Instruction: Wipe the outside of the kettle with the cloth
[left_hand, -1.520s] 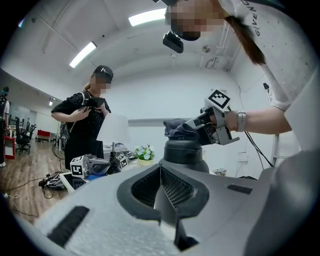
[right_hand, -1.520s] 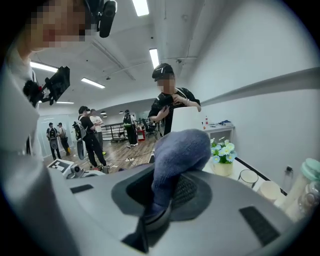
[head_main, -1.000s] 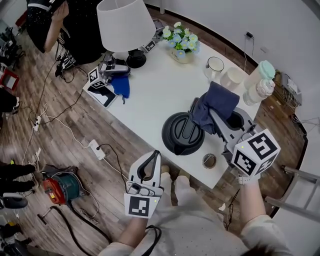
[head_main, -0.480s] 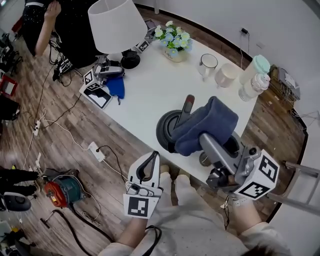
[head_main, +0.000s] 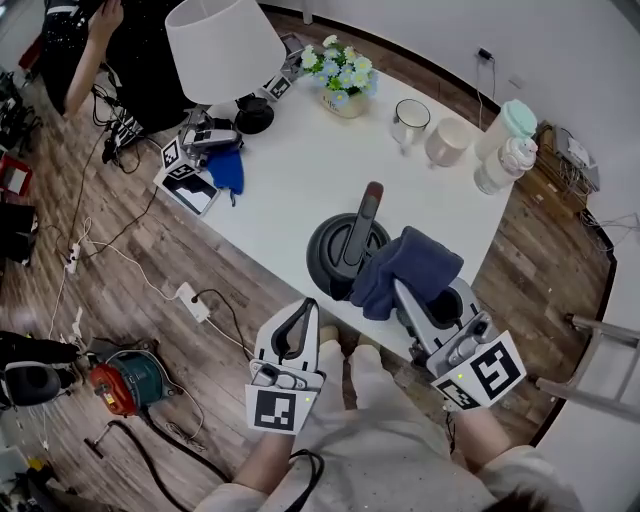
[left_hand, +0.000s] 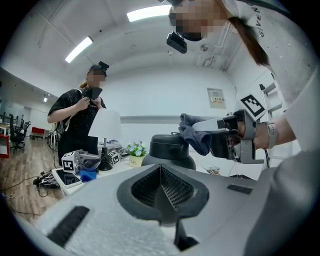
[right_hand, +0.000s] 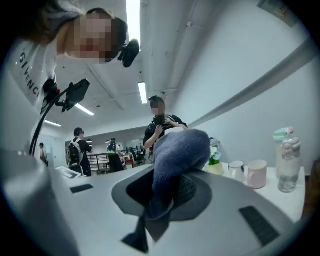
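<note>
1. Hidden detail: the tips of the right gripper (head_main: 402, 295) fingers are covered by the dark blue cloth (head_main: 410, 268). In the right gripper view the fingers are clamped on that cloth (right_hand: 177, 150), which bulges past their tips. Whether the cloth presses on the black kettle (head_main: 335, 262) cannot be confirmed; it overlaps the kettle's side.
2. The left gripper (head_main: 303, 312) is off the surface edge. Its fingers are closed and empty, and the kettle (left_hand: 170, 150) stands ahead of their tips.
3. Change: a second ago the cloth lay on the kettle's far side. It is now on the near side, and the right gripper has drawn back toward the person.
4. Surroundings: beyond the fingers the white surface (head_main: 300, 170) carries a lamp (head_main: 222, 50), flowers (head_main: 345, 75) and two mugs (head_main: 430, 130). The wooden floor (head_main: 120, 280) shows loose cables.
</note>
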